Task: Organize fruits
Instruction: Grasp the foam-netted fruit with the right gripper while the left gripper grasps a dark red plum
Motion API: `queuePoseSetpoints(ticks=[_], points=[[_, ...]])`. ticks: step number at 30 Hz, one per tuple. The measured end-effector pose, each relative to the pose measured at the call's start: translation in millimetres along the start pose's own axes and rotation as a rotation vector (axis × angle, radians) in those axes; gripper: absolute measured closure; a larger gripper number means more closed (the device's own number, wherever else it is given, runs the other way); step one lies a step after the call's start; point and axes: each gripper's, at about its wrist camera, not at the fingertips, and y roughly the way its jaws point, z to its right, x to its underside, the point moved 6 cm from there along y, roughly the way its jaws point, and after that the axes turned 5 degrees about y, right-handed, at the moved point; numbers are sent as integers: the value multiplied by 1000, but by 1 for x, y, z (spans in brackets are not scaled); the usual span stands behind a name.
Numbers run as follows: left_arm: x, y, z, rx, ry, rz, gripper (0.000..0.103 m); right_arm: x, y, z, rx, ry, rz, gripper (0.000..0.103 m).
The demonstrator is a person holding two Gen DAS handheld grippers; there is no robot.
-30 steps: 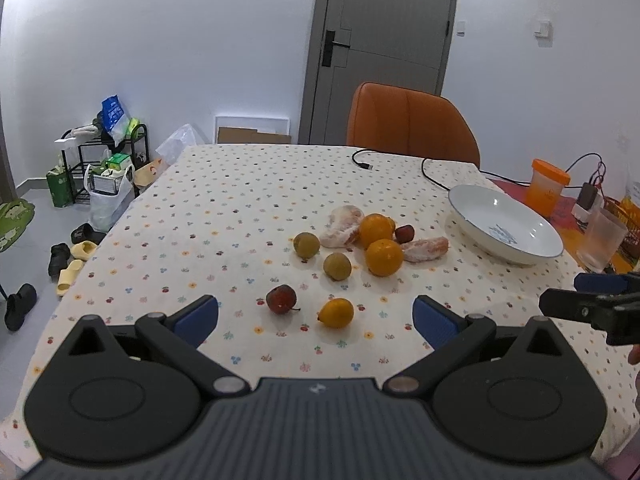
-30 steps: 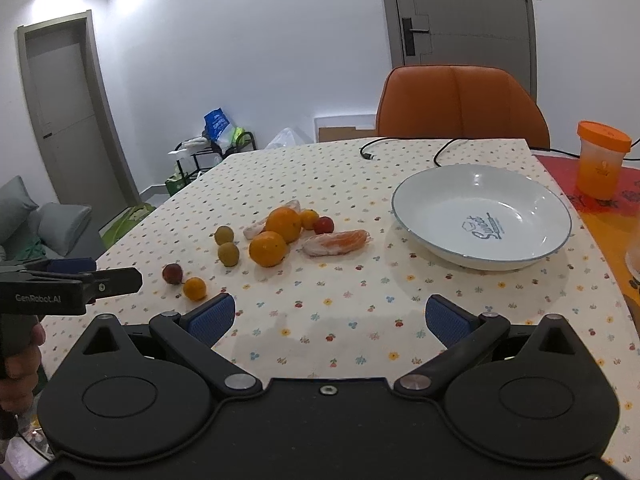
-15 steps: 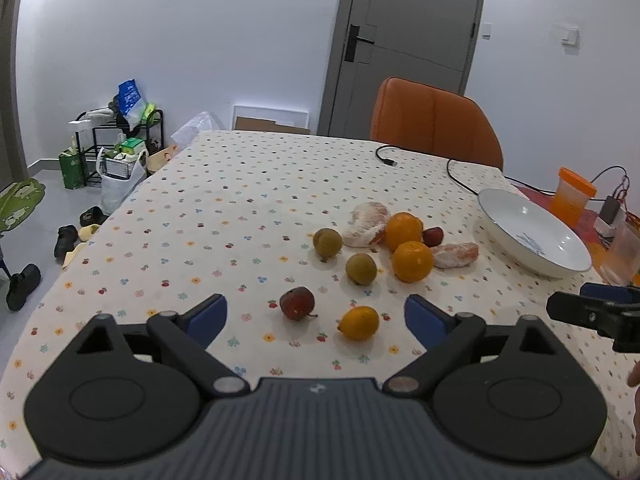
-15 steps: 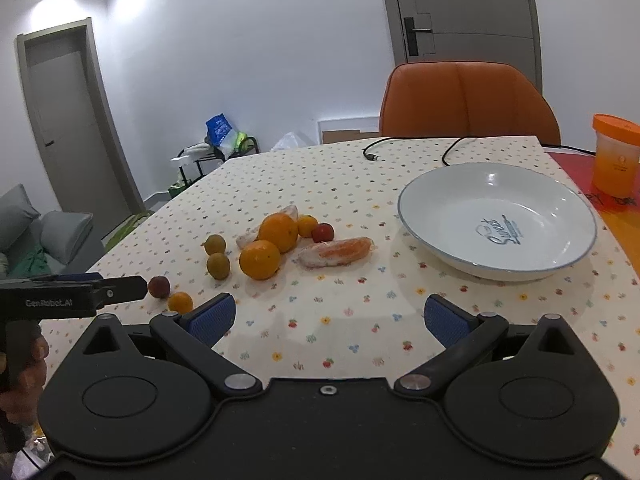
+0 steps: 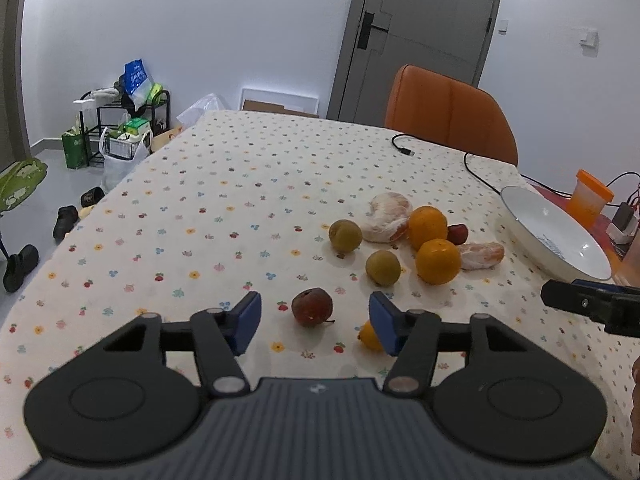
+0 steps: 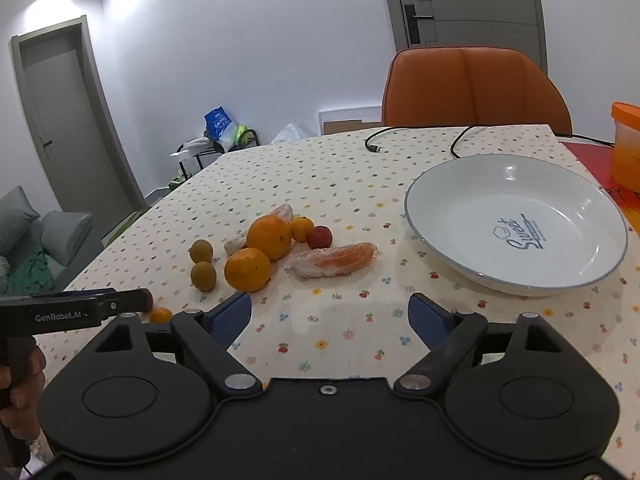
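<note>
Loose fruit lies on the flowered tablecloth. A dark red fruit [image 5: 312, 307] sits just ahead of my open left gripper [image 5: 314, 322], between its blue pads. A small yellow-orange fruit [image 5: 370, 337] is partly hidden by the right pad. Beyond lie two olive-green fruits [image 5: 383, 267], two oranges [image 5: 437, 261] and peeled citrus pieces [image 5: 482, 255]. My right gripper [image 6: 330, 320] stands open above bare cloth, short of the peeled segment [image 6: 334, 259] and the oranges [image 6: 248, 269]. The empty white plate [image 6: 516, 220] is to its front right.
An orange chair [image 6: 474, 88] stands at the far table edge, with a black cable [image 6: 420, 136] lying on the cloth. An orange-lidded container [image 6: 626, 146] is at the far right. The left gripper's side [image 6: 72, 312] and a hand [image 6: 18, 376] show low left in the right wrist view.
My left gripper moved forward and down to the dark red fruit, and its fingers narrowed around it. My right gripper also moved closer to the fruit and plate.
</note>
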Motion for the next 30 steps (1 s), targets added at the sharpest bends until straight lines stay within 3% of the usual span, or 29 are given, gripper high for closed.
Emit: queuePoseSetpoints(ticks=[4,9,30], points=[[1,10,-2,3,-10,-16,55,-2,9,-1,2,-16,-10,21],[1,19,-5,9,-24,-20,80,-7,21,-2,6,-26,-22,23],[-14,34,-17,24,-61,-16,80,-21,68,-12,79,-135,-67,26]])
